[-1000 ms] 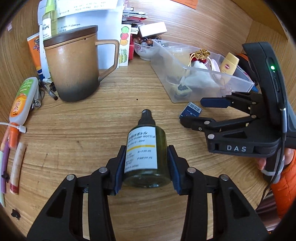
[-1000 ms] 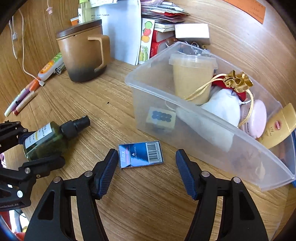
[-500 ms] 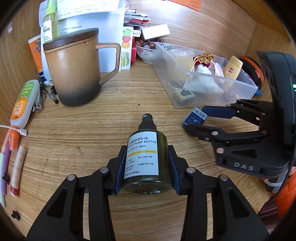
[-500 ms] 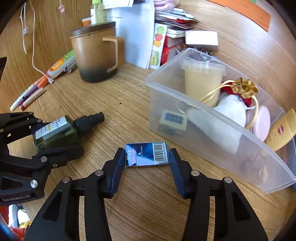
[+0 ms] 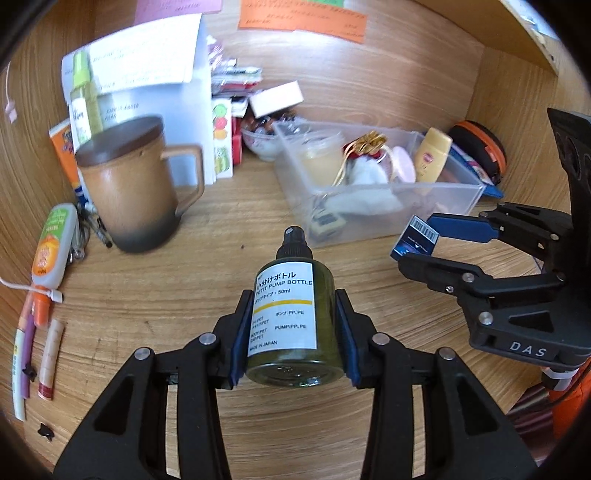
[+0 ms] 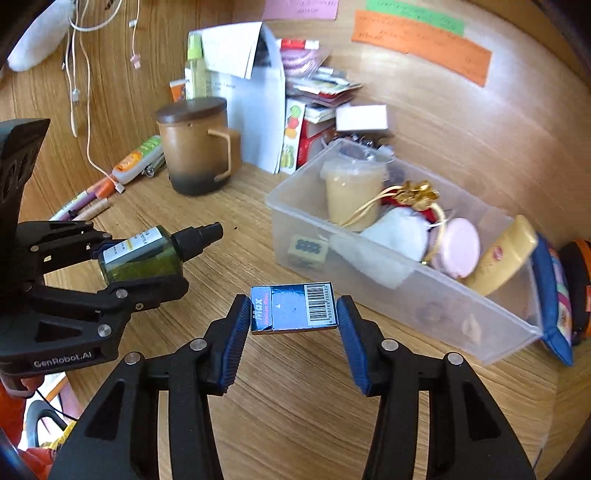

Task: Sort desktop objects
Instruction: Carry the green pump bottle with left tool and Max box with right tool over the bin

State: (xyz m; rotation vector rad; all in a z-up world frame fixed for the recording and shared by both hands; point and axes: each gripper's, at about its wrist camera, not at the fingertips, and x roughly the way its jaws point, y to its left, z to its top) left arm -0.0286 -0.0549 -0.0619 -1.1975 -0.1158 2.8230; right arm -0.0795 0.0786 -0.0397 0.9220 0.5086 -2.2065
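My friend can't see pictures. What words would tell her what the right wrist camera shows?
The right gripper holds a small blue box with a barcode between its fingers, above a wooden desk. To the left, the left gripper holds a green pump bottle; to the right sits a clear plastic bin of small items, with a lidded brown mug behind.

I saw a wooden desk (image 6: 303, 406) with light brown grain. Wooden walls (image 5: 406, 85) stood behind it and at the sides, like a nook. Orange (image 6: 421, 44), pink (image 6: 301, 8) and green (image 6: 413, 13) paper notes were stuck on the back wall. White cables (image 6: 86, 110) hung down on the left. The light was soft and warm.
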